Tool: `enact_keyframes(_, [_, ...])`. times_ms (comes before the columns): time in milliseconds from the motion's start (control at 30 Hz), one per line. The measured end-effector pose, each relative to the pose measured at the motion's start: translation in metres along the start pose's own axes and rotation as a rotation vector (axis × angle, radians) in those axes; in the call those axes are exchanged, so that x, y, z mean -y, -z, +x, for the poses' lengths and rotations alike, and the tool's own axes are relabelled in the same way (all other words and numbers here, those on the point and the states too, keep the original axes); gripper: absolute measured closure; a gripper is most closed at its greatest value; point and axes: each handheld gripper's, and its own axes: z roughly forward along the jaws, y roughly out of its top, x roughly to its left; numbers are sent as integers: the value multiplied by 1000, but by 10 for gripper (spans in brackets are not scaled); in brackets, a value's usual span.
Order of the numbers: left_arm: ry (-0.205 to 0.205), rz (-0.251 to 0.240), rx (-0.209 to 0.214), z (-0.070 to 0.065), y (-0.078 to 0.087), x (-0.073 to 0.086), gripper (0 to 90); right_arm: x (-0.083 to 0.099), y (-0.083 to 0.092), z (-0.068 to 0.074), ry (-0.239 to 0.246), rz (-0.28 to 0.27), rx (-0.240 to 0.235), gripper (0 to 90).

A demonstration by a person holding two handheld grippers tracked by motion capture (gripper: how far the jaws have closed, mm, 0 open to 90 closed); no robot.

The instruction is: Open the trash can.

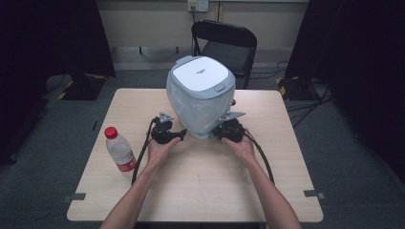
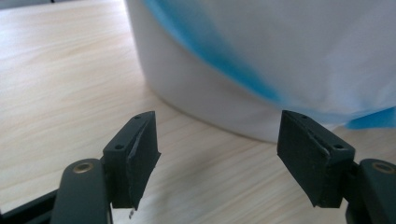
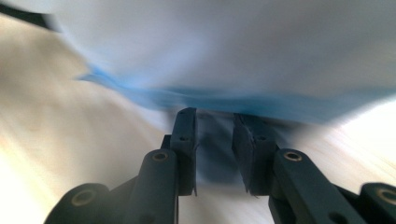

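A white lidded bin (image 1: 200, 95) wrapped in a pale blue-tinted plastic bag stands at the middle of the wooden table (image 1: 200, 186). My left gripper (image 1: 184, 134) sits at the bin's lower left, close to its base. Its jaws stand wide open (image 2: 217, 158) with bare tabletop between them, and the bin's white wall (image 2: 201, 93) is just ahead. My right gripper (image 1: 215, 135) is at the bin's lower right. Its jaws are drawn close together (image 3: 215, 140), tips at the bag's blue edge (image 3: 261, 105). Blur hides whether bag film is pinched.
A clear plastic bottle (image 1: 119, 149) with a red cap and red label stands near the table's left edge, beside my left forearm. A black folding chair (image 1: 224, 43) stands behind the table. Dark curtains flank the room.
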Motion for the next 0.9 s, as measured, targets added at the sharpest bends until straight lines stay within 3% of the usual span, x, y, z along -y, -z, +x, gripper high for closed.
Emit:
enact_keyframes(100, [0, 0, -6, 2, -1, 1, 289, 5, 5, -16, -58, -22, 53, 600])
enact_keyframes(233, [9, 4, -20, 4, -2, 1, 292, 7, 3, -28, -65, -21, 133, 634])
enact_keyframes(300, [11, 14, -34, 7, -4, 3, 294, 7, 0, -29, -85, -34, 139, 644])
enact_keyframes(333, [20, 14, -38, 7, -5, 3, 295, 7, -2, -28, -71, -38, 143, 664])
enact_keyframes(467, [57, 18, -32, 11, -9, 5, 297, 6, -5, -26, -116, -43, 97, 627])
enact_keyframes(533, [51, 28, -41, 13, -10, 7, 311, 9, -4, -25, -136, -56, 78, 607])
enact_keyframes(633, [74, 30, -63, 15, -15, 9, 324, 13, -1, -18, -118, -66, 23, 596])
enact_keyframes(733, [76, 22, -72, 17, -19, 10, 327, 13, 1, -12, -86, -60, 31, 596])
enact_keyframes(867, [95, 35, -70, 23, -22, 9, 324, 14, 2, -8, -104, -53, -14, 594])
enact_keyframes(900, [98, 27, -70, 26, -23, 7, 325, 13, 2, -1, -83, -50, -25, 587])
